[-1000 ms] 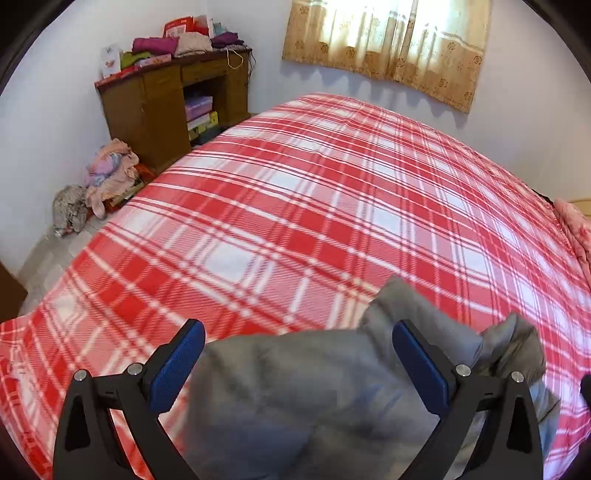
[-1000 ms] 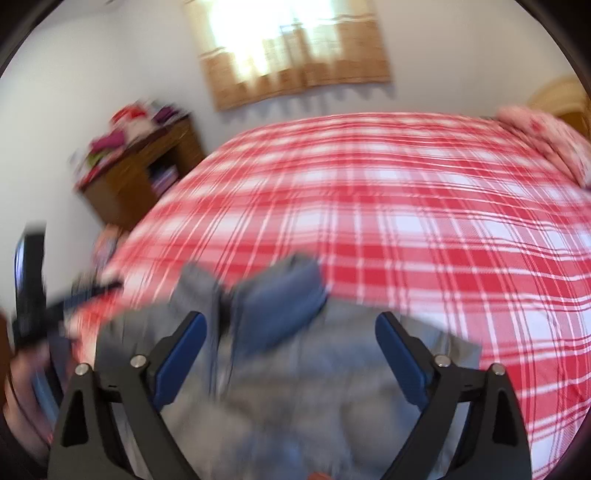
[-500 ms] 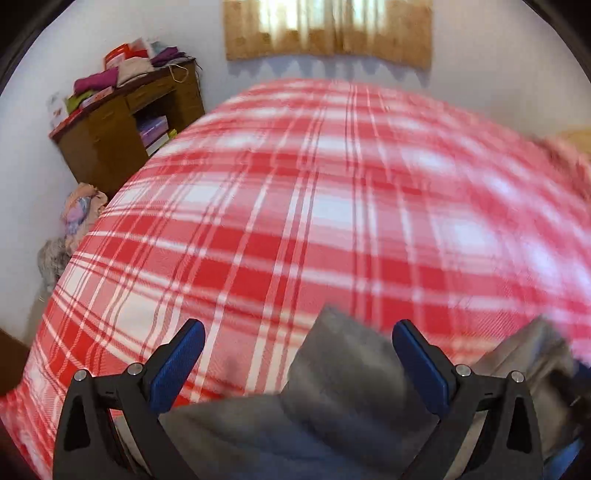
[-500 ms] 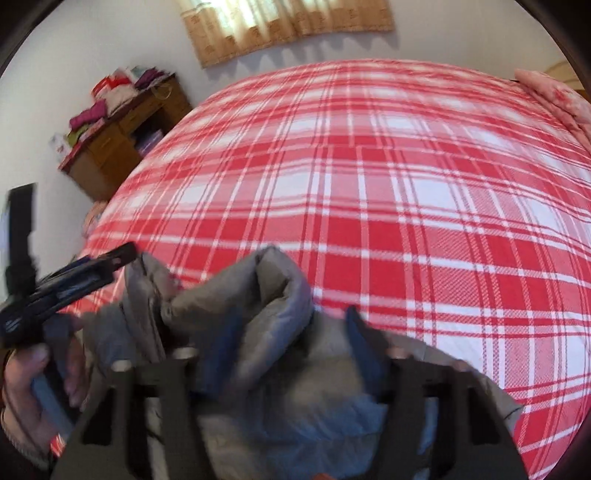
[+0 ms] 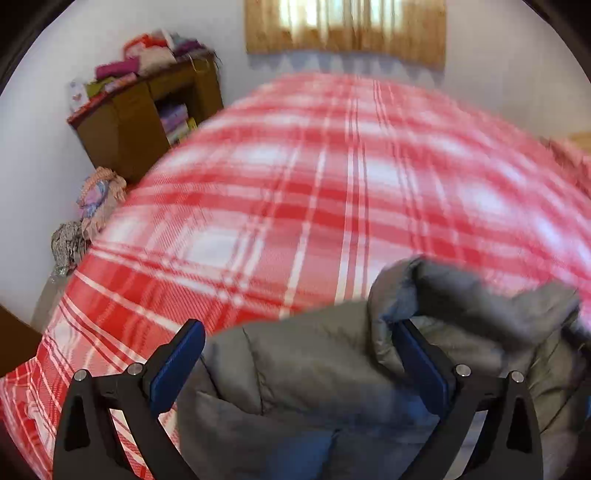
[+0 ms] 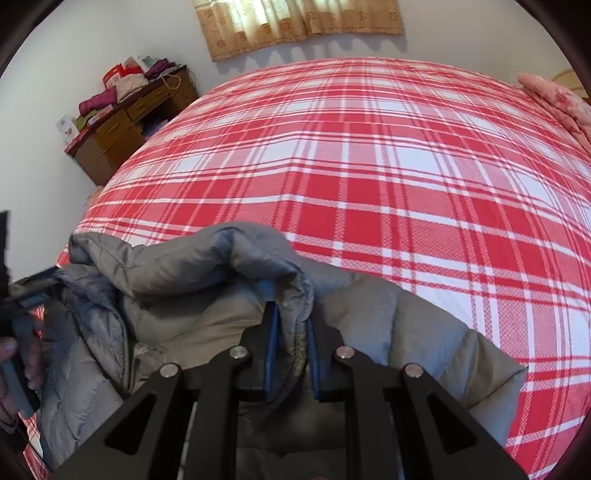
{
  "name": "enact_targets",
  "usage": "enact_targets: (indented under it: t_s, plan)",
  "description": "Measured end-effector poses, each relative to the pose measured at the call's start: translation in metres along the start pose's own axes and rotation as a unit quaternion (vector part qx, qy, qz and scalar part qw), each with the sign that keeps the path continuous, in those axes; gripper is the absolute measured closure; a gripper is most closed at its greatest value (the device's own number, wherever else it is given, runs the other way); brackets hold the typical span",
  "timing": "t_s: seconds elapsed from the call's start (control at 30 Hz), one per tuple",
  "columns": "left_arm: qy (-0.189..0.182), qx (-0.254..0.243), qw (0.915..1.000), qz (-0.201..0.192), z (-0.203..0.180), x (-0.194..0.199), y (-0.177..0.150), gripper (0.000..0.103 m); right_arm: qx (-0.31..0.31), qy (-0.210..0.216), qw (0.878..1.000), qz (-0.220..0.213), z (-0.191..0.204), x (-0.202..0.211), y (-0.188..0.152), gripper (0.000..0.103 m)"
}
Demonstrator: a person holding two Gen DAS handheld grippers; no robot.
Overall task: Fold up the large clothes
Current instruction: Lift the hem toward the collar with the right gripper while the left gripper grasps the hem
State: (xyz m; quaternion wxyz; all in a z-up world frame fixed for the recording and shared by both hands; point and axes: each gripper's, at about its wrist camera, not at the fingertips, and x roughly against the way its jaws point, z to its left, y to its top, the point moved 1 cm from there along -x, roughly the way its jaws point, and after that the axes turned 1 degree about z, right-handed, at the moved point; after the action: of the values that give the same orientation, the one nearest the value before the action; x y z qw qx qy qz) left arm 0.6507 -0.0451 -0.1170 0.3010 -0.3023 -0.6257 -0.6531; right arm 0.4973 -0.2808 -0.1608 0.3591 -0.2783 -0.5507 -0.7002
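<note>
A grey padded jacket (image 5: 332, 387) lies bunched at the near edge of a bed with a red and white plaid cover (image 5: 295, 184). My left gripper (image 5: 295, 328) is open above it; a raised fold rests against its right finger, and the pads do not press. In the right wrist view my right gripper (image 6: 291, 314) is closing its jaws, and the blue pads pinch an upright fold of the jacket (image 6: 192, 266). At that view's far left, a hand (image 6: 11, 354) holds the left gripper (image 6: 29, 295) beside the jacket.
A wooden desk (image 5: 147, 110) piled with folded clothes stands by the far-left wall. A heap of clothes (image 5: 96, 199) lies on the floor beside it. A curtain (image 6: 295, 26) hangs on the far wall. A pink quilt (image 6: 554, 99) lies at the bed's far right.
My right gripper's jaws went from wide apart to pinched on a jacket fold as it sank. The left gripper swung sideways, and a raised fold now sits against its right finger.
</note>
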Motion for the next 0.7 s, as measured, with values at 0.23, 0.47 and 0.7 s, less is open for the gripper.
enact_targets:
  t_s: [0.23, 0.47, 0.7]
  plan:
    - [0.028, 0.022, 0.9977, -0.058, -0.011, 0.006, 0.046, 0.001, 0.014, -0.013, 1.000, -0.009, 0.001, -0.007, -0.006, 0.086]
    - [0.054, -0.017, 0.9983, 0.010, -0.020, -0.035, 0.018, 0.001, 0.008, 0.003, 1.000, -0.027, -0.007, -0.009, -0.014, 0.089]
    - [0.057, -0.092, 0.9937, 0.029, -0.025, -0.024, -0.031, 0.001, -0.003, 0.015, 0.999, -0.038, -0.010, -0.008, -0.017, 0.089]
